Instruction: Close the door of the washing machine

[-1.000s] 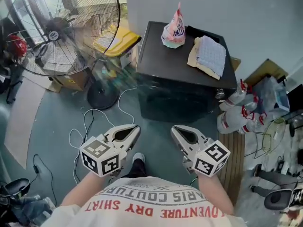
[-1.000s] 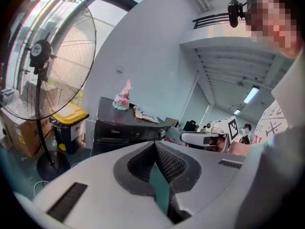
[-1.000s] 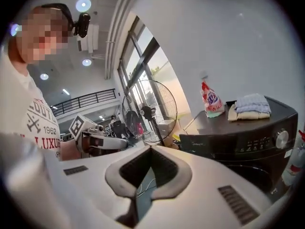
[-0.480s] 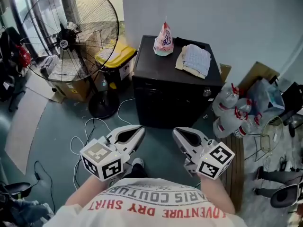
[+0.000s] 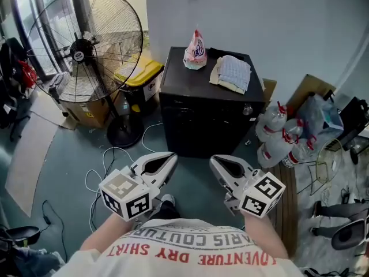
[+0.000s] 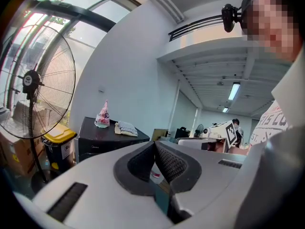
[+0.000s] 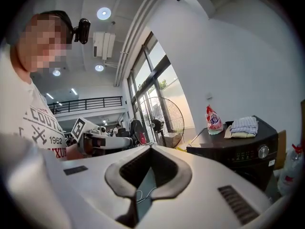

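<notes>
Left gripper (image 5: 170,158) and right gripper (image 5: 214,161) hover well short of the washing machine (image 5: 202,120), jaws closed on nothing

The washing machine (image 5: 204,117) is standing against the wall, with a pouch (image 5: 195,49) sitting on the left of its top and a folded cloth (image 5: 233,74) lying just right of the pouch. A lidded bin (image 5: 138,74) is standing close beside the machine's left side, a standing fan (image 5: 86,45) is rising further left in front of a cardboard box (image 5: 86,113), and bottles (image 5: 272,137) are sitting on the floor at the machine's right. The left gripper (image 5: 167,159) and the right gripper (image 5: 215,161) are hovering side by side before the machine, well apart from it, with cables (image 5: 109,154) lying on the floor just left of the left gripper.
</notes>
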